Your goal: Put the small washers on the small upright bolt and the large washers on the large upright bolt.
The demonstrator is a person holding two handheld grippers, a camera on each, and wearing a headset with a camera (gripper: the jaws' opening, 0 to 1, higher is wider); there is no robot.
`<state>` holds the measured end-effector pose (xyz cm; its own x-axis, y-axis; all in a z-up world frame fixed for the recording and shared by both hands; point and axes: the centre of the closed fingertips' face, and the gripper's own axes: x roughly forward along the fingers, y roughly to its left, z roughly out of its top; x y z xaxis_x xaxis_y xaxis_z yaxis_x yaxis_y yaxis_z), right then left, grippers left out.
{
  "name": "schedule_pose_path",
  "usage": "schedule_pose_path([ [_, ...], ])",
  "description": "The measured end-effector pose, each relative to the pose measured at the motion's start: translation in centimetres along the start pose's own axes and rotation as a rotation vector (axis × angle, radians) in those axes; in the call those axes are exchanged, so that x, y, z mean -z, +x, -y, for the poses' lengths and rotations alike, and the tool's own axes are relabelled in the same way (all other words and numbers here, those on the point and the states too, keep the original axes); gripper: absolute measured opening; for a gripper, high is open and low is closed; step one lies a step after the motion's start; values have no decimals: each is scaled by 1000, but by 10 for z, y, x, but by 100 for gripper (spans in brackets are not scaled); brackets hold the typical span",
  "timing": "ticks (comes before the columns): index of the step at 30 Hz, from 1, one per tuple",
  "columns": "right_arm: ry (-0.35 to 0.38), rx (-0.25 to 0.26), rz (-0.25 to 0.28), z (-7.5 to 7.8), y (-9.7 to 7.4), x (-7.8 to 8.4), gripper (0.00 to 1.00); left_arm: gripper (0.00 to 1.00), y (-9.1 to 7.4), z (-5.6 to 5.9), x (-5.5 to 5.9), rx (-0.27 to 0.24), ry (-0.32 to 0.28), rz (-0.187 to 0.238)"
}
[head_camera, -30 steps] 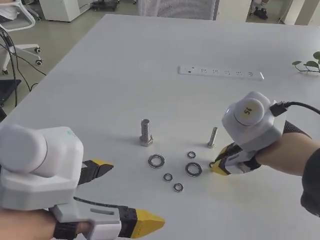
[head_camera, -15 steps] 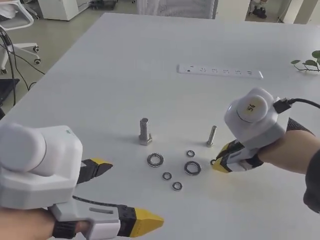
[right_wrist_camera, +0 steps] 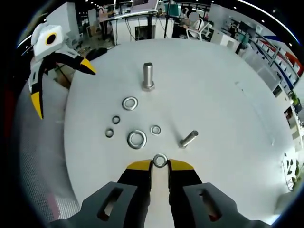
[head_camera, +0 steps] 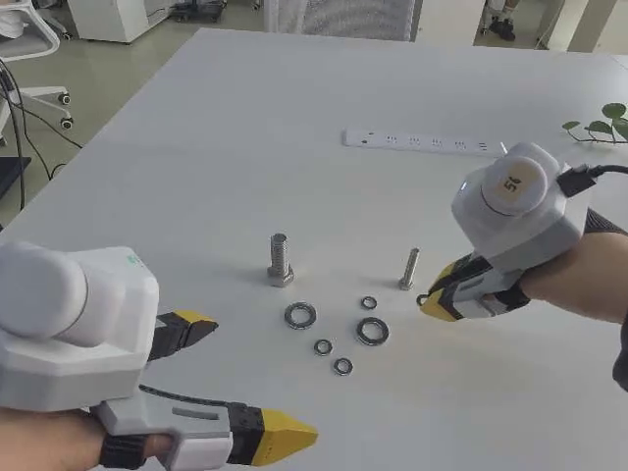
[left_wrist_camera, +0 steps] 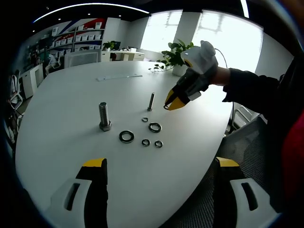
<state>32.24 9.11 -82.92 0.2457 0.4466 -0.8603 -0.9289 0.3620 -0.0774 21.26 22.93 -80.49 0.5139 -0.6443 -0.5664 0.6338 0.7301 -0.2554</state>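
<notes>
Nearest us, our left gripper [head_camera: 263, 376] hangs empty, jaws apart. Past it, two large washers [head_camera: 299, 315] and three small washers [head_camera: 323, 346] lie loose. Beyond, our right gripper [right_wrist_camera: 160, 166] is clamped on a fourth small washer [right_wrist_camera: 160, 160] beside the small bolt [head_camera: 409, 268]; it and the large bolt [head_camera: 279, 260] stand bare.

Head view's edges cut off the plant [head_camera: 599, 126] and the left gripper [head_camera: 262, 377].

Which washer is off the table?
The washer pinched at the right gripper's tips; the other five washers lie flat on the table.
</notes>
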Motion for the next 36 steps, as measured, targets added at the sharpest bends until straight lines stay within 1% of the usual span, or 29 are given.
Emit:
schedule_pose_path([
  [8, -21, 33, 17, 9, -13, -11, 14, 92, 0, 0, -1, 2, 1, 4],
  [11, -26, 37, 22, 12, -16, -15, 14, 92, 0, 0, -1, 1, 2, 3],
  [19, -43, 58, 34, 24, -22, -28, 13, 92, 1, -1, -1, 2, 1, 4],
  [26, -54, 78, 50, 39, -22, -40, 13, 92, 1, -2, -1, 0, 0, 5],
  [36, -57, 73, 35, 47, -12, -42, 13, 91, 1, -3, -1, -2, -3, 2],
])
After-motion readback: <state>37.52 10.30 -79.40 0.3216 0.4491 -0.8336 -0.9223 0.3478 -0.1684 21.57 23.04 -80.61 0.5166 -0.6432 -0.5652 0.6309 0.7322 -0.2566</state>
